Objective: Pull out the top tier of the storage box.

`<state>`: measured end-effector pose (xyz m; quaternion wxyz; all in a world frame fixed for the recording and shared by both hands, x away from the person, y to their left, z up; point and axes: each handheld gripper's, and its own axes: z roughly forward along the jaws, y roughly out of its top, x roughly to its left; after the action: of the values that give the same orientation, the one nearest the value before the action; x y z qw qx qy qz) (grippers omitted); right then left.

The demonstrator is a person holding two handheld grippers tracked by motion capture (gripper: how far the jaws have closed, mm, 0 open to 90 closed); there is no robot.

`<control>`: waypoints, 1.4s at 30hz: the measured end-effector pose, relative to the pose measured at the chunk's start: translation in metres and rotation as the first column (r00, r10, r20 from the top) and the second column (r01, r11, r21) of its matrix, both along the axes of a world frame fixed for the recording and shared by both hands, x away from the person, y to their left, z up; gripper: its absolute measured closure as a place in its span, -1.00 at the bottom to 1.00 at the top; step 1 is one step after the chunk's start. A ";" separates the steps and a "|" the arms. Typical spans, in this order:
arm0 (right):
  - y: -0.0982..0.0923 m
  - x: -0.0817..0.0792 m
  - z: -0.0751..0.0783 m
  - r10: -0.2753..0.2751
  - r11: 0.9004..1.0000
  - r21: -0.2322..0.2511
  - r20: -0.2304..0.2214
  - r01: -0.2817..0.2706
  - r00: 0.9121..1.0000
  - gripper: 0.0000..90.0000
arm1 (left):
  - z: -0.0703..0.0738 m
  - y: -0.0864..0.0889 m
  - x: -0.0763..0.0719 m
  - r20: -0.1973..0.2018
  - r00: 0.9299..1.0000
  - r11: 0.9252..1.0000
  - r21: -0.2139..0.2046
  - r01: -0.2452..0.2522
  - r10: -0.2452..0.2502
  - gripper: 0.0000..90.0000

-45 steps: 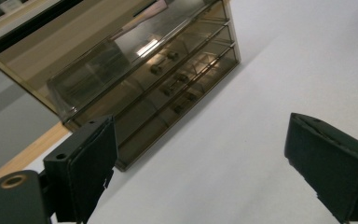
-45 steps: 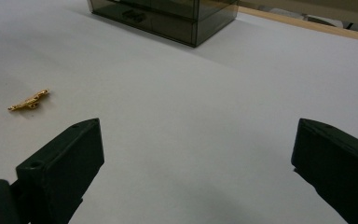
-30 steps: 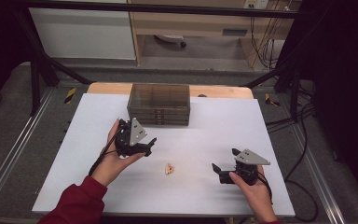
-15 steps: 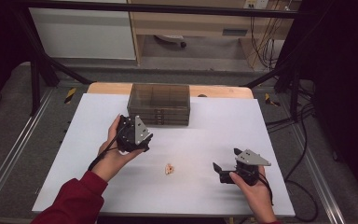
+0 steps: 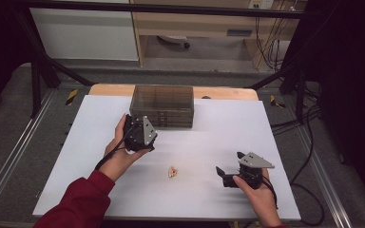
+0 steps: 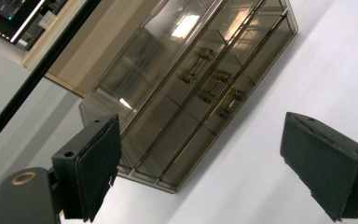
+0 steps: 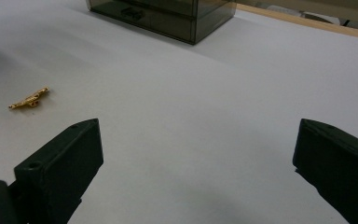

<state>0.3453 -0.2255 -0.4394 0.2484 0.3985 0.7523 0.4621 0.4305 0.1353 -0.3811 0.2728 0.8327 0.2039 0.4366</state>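
A smoky clear drawer cabinet (image 5: 161,105) with small handles stands at the back middle of the white table (image 5: 76,142). My left gripper (image 5: 138,129) hovers just in front of its left part, open and holding nothing. In the left gripper view the cabinet (image 6: 191,88) lies tilted beyond the open left gripper (image 6: 207,163). A small gold trinket (image 5: 172,172) lies on the table near the front centre. My right gripper (image 5: 228,164) rests low to the trinket's right, open, jaws toward it. In the right gripper view the trinket (image 7: 28,99) sits at far left, ahead of the open right gripper (image 7: 196,158).
A wooden table edge (image 5: 218,92) shows behind the white sheet. Black frame bars (image 5: 43,71) and cables (image 5: 309,142) flank the table. The person's red sleeve (image 5: 81,204) comes in at the bottom left.
My left gripper has moved forward and slightly right toward the cabinet and turned to face it. The right gripper and the gold trinket have hardly shifted.
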 end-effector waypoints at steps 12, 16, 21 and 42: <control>0.002 0.000 -0.001 0.011 1.000 0.001 -0.007 -0.011 1.000 -0.95 | 0.001 -0.012 0.007 0.045 0.999 0.998 0.062 0.008 -0.011 -0.67; 0.002 0.000 -0.001 0.016 1.000 0.001 -0.008 -0.016 1.000 -0.95 | 0.000 -0.015 0.011 0.053 0.999 0.998 0.070 0.002 -0.005 -0.62; 0.003 0.001 -0.001 0.016 1.000 0.006 -0.010 -0.016 1.000 -0.95 | -0.003 -0.017 0.014 0.081 0.997 0.995 0.097 -0.025 0.017 -0.53; 0.006 0.001 -0.001 0.045 0.999 0.012 -0.019 -0.045 0.999 -0.95 | -0.008 -0.019 0.015 0.201 0.979 0.978 0.197 -0.060 0.019 -0.27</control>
<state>0.3463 -0.2191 -0.4402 0.2285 0.3872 0.7608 0.4681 0.4455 0.1162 -0.3892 0.1967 0.8043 0.1469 0.5410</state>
